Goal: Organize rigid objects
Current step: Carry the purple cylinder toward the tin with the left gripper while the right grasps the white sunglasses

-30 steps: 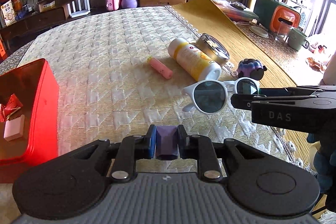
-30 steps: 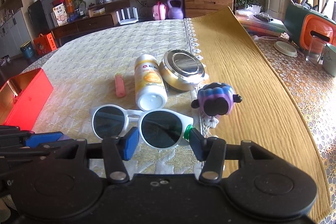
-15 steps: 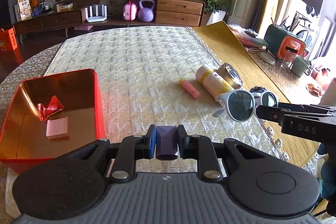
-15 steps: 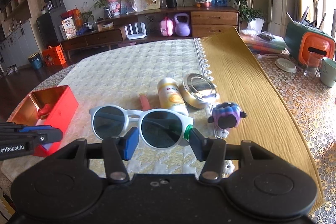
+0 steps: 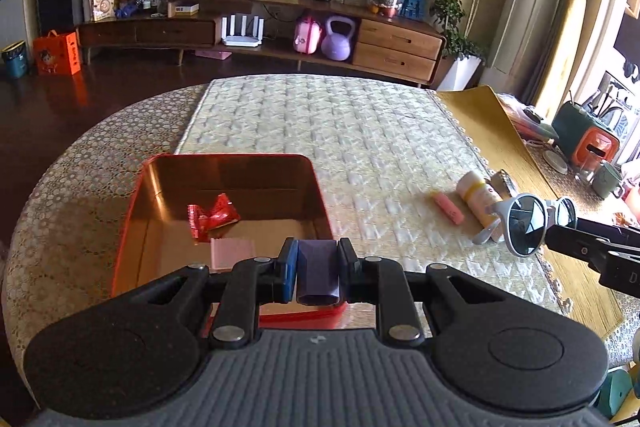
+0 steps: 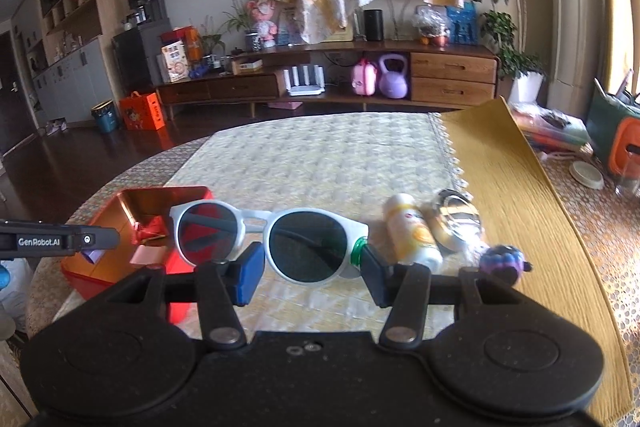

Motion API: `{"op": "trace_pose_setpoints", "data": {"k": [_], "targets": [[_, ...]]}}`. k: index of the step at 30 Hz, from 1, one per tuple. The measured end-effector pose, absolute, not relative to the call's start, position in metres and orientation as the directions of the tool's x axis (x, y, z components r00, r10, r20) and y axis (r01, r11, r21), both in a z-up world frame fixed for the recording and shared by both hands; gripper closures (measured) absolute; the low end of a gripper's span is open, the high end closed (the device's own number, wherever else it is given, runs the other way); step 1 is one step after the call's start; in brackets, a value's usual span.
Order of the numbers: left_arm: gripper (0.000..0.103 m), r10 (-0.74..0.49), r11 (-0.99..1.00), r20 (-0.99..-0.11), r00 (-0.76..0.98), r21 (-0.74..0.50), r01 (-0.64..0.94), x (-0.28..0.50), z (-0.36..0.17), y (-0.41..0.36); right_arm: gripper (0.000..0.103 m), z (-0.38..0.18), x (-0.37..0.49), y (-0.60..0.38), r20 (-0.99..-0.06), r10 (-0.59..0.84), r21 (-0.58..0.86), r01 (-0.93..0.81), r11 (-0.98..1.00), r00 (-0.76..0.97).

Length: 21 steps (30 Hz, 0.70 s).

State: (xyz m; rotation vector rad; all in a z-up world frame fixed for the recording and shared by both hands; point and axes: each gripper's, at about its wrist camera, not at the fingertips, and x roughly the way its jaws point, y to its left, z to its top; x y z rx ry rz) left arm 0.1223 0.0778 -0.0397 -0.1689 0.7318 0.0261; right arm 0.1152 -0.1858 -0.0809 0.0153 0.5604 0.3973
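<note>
My left gripper (image 5: 318,275) is shut on a small purple block (image 5: 318,273), held over the near edge of the open red tin (image 5: 224,163). A red wrapper (image 5: 212,217) and a pink eraser-like block (image 5: 232,254) lie inside the tin. My right gripper (image 6: 312,269) is shut on white round sunglasses (image 6: 308,245), held up in the air over the table; they also show at the right of the left wrist view as sunglasses (image 5: 524,223). The tin (image 6: 188,193) sits left of the right gripper.
On the cream cloth lie a pink stick (image 5: 448,207), a white-yellow bottle (image 6: 414,231), a round metal tin (image 6: 460,219) and a purple toy (image 6: 504,263). A yellow runner (image 6: 516,195) covers the right side. An orange-green case (image 5: 588,139), cups and clutter stand far right.
Both grippers rose and swung left with their loads. The red tin came from the left edge to under the left gripper; the bottle, metal tin and toy dropped back to the right.
</note>
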Motion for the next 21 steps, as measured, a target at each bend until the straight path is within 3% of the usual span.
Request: {"op": "trace_pose_setpoints", "data": {"k": [7,13,21], "targets": [[0.082,0.002,0.982,-0.671,0.741,-0.138,-0.127,0.121,-0.044,0.107,0.052,-0.093,0.124,-0.171,-0.519,0.339,0.078,-0.352,0.933,0.785],[0.082,0.004,0.981,-0.690,0.723,-0.137,-0.137,0.120,-0.054,0.111,0.052,-0.158,0.147,-0.203,-0.618,0.252,0.096,-0.247,0.964,0.745],[0.082,-0.011,0.980,-0.711,0.703,-0.149,-0.135,0.122,-0.066,0.099,0.047,-0.179,0.140,-0.209,-0.639,0.267,0.079,-0.284,0.956,0.721]]}}
